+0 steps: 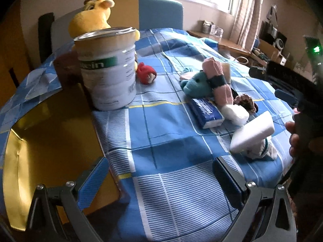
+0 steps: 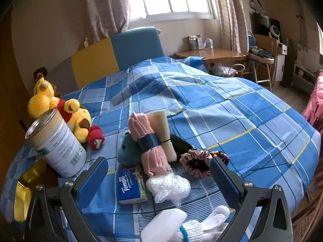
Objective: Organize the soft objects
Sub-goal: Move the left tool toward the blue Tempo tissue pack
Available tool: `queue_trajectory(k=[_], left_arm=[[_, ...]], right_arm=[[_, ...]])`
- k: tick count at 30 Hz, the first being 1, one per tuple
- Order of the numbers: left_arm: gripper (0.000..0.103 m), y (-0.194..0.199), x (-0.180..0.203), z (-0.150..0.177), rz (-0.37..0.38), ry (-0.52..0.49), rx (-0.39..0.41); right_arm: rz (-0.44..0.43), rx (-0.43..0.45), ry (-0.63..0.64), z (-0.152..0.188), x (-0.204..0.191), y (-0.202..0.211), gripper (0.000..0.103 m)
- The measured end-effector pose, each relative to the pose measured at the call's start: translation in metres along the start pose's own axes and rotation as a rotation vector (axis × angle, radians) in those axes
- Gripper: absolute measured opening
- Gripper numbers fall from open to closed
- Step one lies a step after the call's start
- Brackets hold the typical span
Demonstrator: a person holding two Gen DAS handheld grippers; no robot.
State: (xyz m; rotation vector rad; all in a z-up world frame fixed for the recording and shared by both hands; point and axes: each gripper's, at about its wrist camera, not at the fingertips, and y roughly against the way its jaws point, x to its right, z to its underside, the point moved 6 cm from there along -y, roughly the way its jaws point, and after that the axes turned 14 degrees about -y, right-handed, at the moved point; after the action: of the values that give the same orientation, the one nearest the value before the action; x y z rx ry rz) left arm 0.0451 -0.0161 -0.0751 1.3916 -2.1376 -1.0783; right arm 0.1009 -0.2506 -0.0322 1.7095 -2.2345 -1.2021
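Note:
Soft things lie on a blue checked bed cover [image 2: 232, 109]: a rolled pink towel [image 2: 150, 141] with a dark band, a teal plush [image 2: 129, 151], a beige roll [image 2: 165, 133], a blue tissue pack [image 2: 130, 185], a white plastic bundle [image 2: 169, 185], a pink scrunchie [image 2: 194, 161], a white sponge block [image 2: 163, 225] and white socks [image 2: 203, 225]. My right gripper [image 2: 159, 179] is open over the tissue pack and the bundle. My left gripper [image 1: 161, 181] is open and empty over bare cover; the pile [image 1: 218, 92] lies to its right.
A white tin can [image 1: 109, 68] stands at the left beside a gold-lined box [image 1: 50, 141]. A yellow giraffe plush [image 2: 46, 98], a yellow bear plush [image 2: 80, 119] and a red sock [image 2: 95, 137] lie behind it. A wooden desk [image 2: 212, 54] stands beyond the bed.

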Motion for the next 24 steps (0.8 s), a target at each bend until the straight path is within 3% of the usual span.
queue_trajectory(k=[11,16,24], left_arm=[[0.101,-0.008,0.005,-0.015,0.073,-0.059,0.008],[0.101,-0.02,0.014,-0.023,0.095,-0.09,-0.016],[0.087,-0.049,0.031,-0.041,0.175,-0.092,-0.051]], right_arm=[[0.015,-0.036,-0.12,-0.005,0.022,-0.004,0.102],[0.015,-0.002,-0.219,-0.015,0.045,0.0,0.102],[0.014,-0.008,-0.39,-0.021,0.079,0.004,0.102]])
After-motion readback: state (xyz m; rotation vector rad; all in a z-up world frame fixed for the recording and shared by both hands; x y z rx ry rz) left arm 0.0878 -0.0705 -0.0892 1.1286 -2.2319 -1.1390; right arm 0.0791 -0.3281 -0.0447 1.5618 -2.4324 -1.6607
